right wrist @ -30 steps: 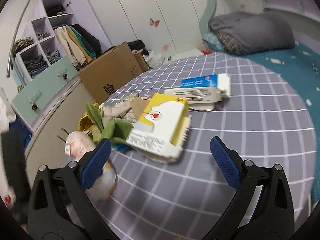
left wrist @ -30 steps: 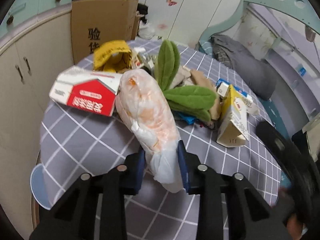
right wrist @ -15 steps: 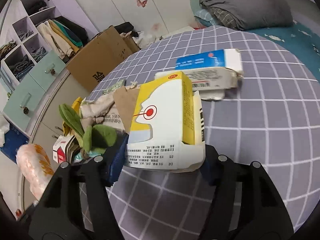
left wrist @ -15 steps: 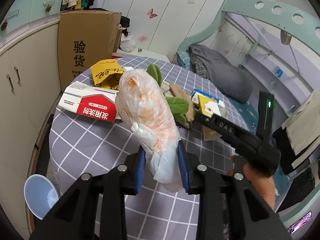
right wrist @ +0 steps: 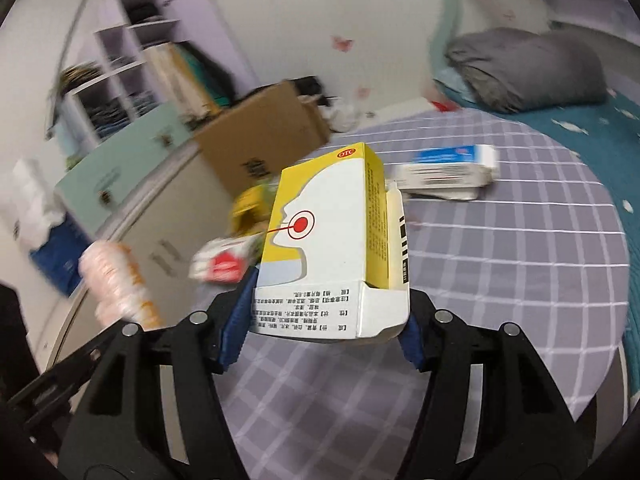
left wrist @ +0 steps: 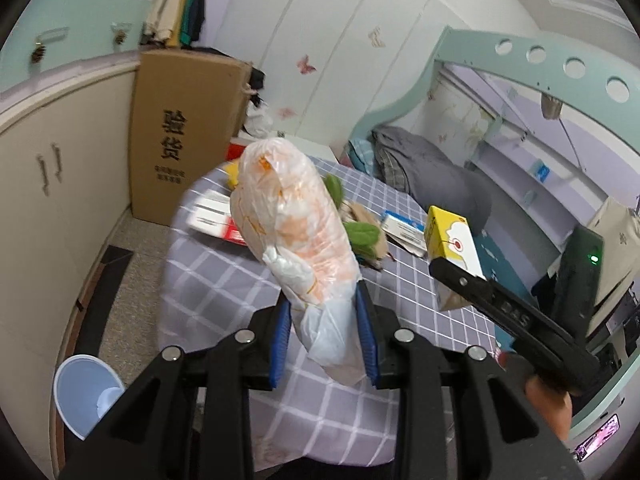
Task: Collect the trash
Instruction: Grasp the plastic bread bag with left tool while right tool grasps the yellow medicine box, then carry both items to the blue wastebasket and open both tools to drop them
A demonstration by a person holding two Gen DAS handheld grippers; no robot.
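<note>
My left gripper is shut on a white and orange plastic bag, held up above the round table with its grey checked cloth. My right gripper is shut on a yellow and white medicine box, lifted off the table. That box and the right gripper's black arm show at the right of the left wrist view. The bag appears blurred at the left of the right wrist view. A blue and white box, a red and white box and green plush leaves lie on the table.
A pale blue bin stands on the floor at the lower left, below the table's edge. A tall cardboard carton leans by the cream cabinets. A bed with a grey blanket lies beyond the table. A person's hand grips the right tool.
The right gripper closed on the yellow box and lifted it off the table. The left gripper drew back and up with the bag, bringing the blue bin into view.
</note>
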